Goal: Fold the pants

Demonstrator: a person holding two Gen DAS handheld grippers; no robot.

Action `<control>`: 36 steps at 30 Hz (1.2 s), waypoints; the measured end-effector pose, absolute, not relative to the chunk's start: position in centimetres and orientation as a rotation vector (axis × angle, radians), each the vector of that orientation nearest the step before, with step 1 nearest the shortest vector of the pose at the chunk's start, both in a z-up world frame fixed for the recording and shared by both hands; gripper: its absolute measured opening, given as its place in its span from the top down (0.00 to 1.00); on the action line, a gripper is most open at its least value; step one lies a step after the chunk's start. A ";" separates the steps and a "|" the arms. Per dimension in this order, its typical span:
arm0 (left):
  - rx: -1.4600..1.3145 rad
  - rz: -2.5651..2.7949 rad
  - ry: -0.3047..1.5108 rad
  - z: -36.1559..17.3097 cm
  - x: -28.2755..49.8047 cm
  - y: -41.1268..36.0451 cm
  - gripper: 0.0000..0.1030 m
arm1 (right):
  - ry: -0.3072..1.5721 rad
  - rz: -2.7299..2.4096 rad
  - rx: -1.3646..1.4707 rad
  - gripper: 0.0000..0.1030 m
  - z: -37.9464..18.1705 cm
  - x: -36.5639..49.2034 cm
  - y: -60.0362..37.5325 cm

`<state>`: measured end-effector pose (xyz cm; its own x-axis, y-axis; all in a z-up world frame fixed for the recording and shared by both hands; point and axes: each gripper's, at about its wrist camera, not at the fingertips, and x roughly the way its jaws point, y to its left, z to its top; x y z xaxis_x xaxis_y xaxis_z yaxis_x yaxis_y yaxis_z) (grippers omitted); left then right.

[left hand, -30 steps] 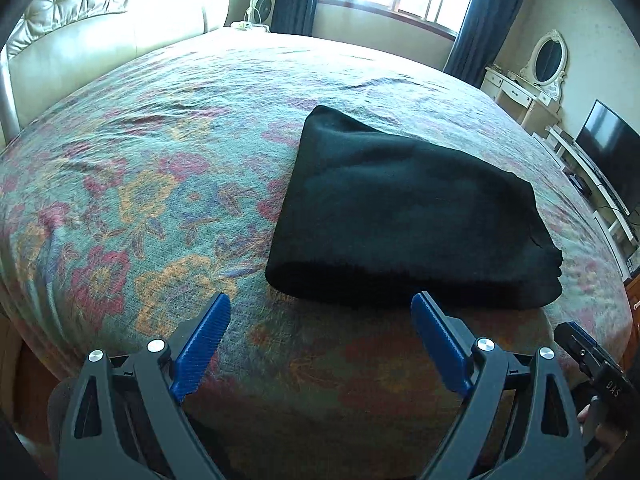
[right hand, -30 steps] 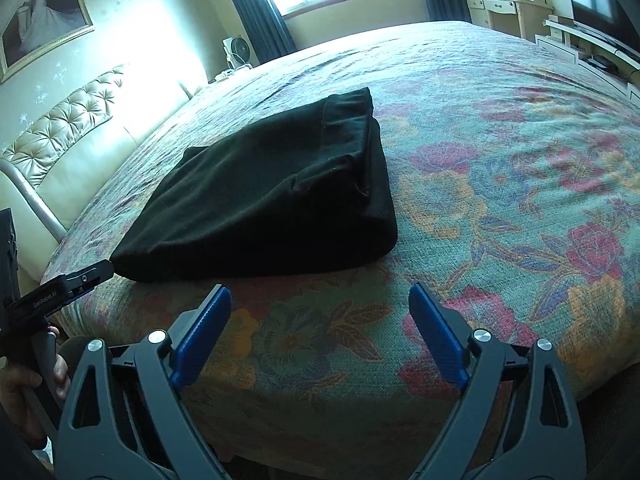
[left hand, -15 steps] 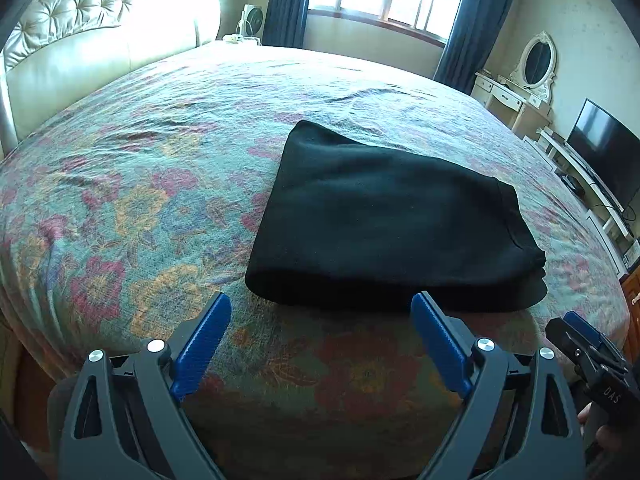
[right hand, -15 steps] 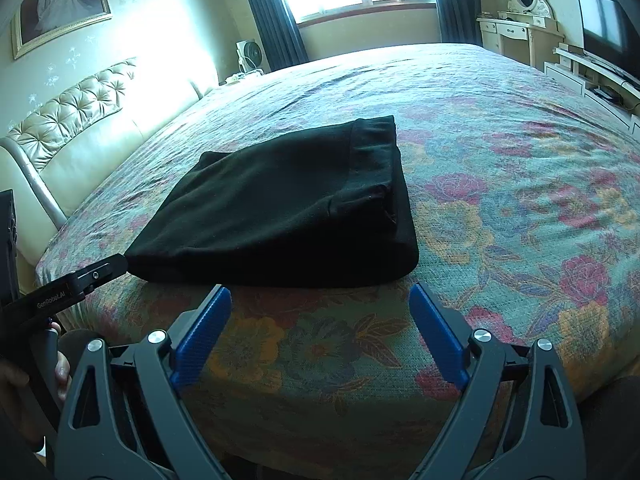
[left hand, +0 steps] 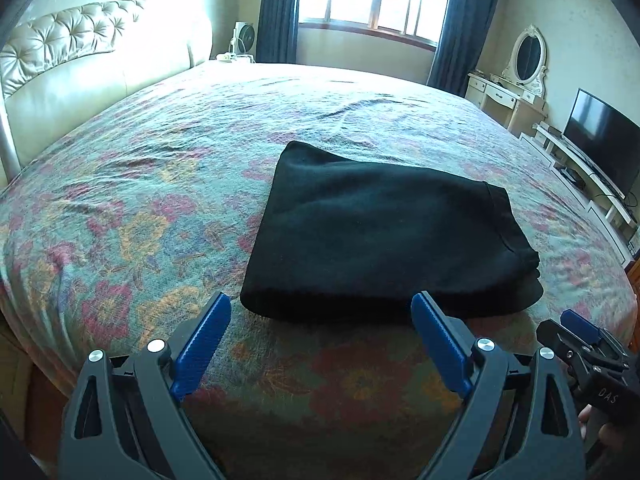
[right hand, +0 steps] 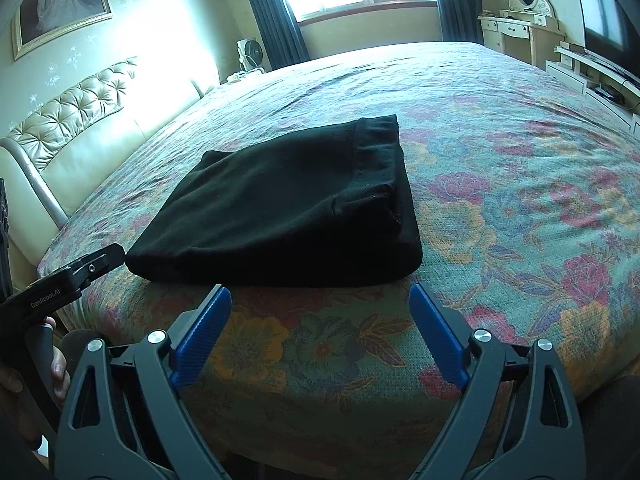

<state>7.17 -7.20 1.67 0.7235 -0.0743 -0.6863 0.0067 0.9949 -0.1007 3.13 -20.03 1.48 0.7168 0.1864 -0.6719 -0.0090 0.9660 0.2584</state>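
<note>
Left black hand-held gripper with 2 blue ribbed finger pads [left hand: 322, 308]: spread wide, nothing between the pads, hanging over the near edge of the bed and tilted down at it. Same story for the right black hand-held gripper with blue ribbed pads [right hand: 320, 300], splayed just as wide, empty, hovering above the mattress edge. Both just short of the cloth, not touching it.

Straight ahead of both: black folded pants of soft knit fabric [left hand: 380, 236], lying flat in a thick rectangular bundle on the floral bedspread in faded red, orange and green [left hand: 132, 208]. Sitting near the closest edge of the bed. Folded edge toward the grippers, waistband end off to the right side, layers stacked a bit unevenly at that corner. Looks neat enough otherwise.

From the right wrist view, a peek at the other tool's black body at far left, with a person's hand [right hand: 48, 364] wrapped round its handle.

Further out: cream tufted leather headboard [left hand: 72, 44] on the left, bright window with dark blue curtains [left hand: 276, 8] at the far end, small white fan [left hand: 244, 38] beside it, white vanity with oval mirror [left hand: 528, 56] and a flat black TV [left hand: 600, 140] on the right wall. Framed picture [right hand: 60, 0] up above the headboard.
</note>
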 end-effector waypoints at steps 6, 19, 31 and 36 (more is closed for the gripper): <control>-0.080 -0.044 0.757 1.9 6.9 -7.8 0.12 | 0.758 0.104 0.240 0.12 1.9 3.1 -20.1; -0.039 -0.068 0.736 2.6 6.4 -7.9 0.12 | 0.745 0.107 0.244 0.12 2.8 3.8 -20.2; -0.068 -0.095 0.727 3.3 6.3 -7.1 0.12 | 0.754 0.135 0.231 0.12 3.0 3.9 -19.0; -0.053 -0.082 0.731 3.4 6.2 -7.5 0.12 | 0.764 0.136 0.237 0.12 2.9 3.9 -19.0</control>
<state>6.23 -7.50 3.40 0.7417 -0.0936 -0.6641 0.0563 0.9954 -0.0774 3.94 -18.96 2.86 0.7148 0.2074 -0.6678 -0.0357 0.9646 0.2614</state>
